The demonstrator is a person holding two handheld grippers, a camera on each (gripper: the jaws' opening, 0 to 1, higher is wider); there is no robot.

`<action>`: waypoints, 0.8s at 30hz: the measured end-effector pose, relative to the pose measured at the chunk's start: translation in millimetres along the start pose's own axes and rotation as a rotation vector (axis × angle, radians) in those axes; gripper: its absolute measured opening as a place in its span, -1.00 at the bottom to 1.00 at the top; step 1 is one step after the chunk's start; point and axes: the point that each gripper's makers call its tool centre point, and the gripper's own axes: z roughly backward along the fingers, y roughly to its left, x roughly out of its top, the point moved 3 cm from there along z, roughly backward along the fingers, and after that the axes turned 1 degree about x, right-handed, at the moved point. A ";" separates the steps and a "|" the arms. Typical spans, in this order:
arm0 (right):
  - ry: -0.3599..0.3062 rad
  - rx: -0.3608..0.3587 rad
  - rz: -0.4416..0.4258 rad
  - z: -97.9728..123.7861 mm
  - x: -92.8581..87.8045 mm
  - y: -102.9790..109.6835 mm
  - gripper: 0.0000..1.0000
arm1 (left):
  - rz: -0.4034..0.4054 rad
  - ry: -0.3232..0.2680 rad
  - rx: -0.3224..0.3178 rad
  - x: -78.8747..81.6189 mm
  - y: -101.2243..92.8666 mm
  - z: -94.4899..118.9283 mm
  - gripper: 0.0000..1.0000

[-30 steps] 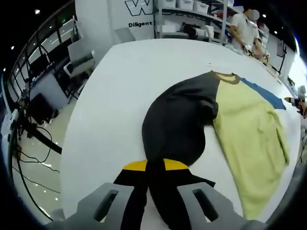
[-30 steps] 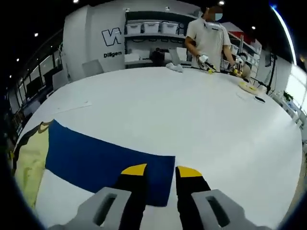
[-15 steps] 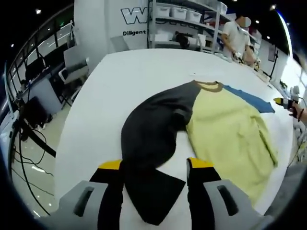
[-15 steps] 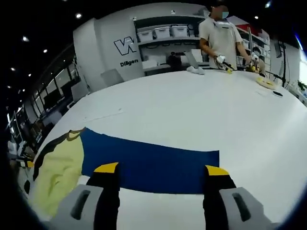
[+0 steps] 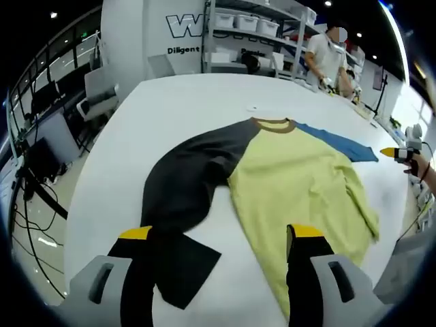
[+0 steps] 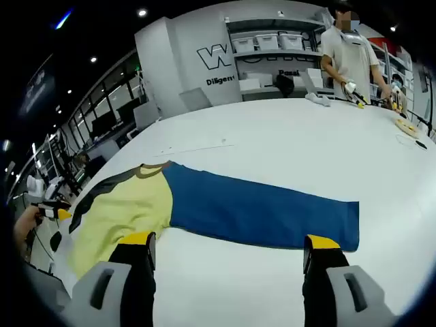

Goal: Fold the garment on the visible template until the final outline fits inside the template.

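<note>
Lying flat across the white table (image 5: 170,102), the long-sleeved shirt (image 5: 293,177) spreads its black sleeve (image 5: 180,197) and blue sleeve (image 6: 259,211); left gripper (image 5: 221,235) and right gripper (image 6: 228,242) hover with jaws wide apart, empty.

Small round ceiling spotlights (image 6: 142,12) light both views evenly and brightly. The glossy white counter (image 5: 177,102) shows soft glare and only faint shadows. Fisheye distortion bends the far shelves and windows; edges blur slightly, centres stay sharp.
</note>
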 end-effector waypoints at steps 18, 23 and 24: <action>0.109 0.154 0.116 1.8 -42.6 80.8 0.94 | -0.056 -0.003 -0.073 -10.2 -37.3 13.2 0.78; 0.122 0.183 0.113 4.0 -52.7 96.4 0.95 | -0.069 0.003 -0.077 -15.6 -43.7 15.9 0.85; 0.120 0.190 0.113 4.7 -54.0 99.9 0.95 | -0.070 0.001 -0.081 -15.7 -45.3 17.0 0.86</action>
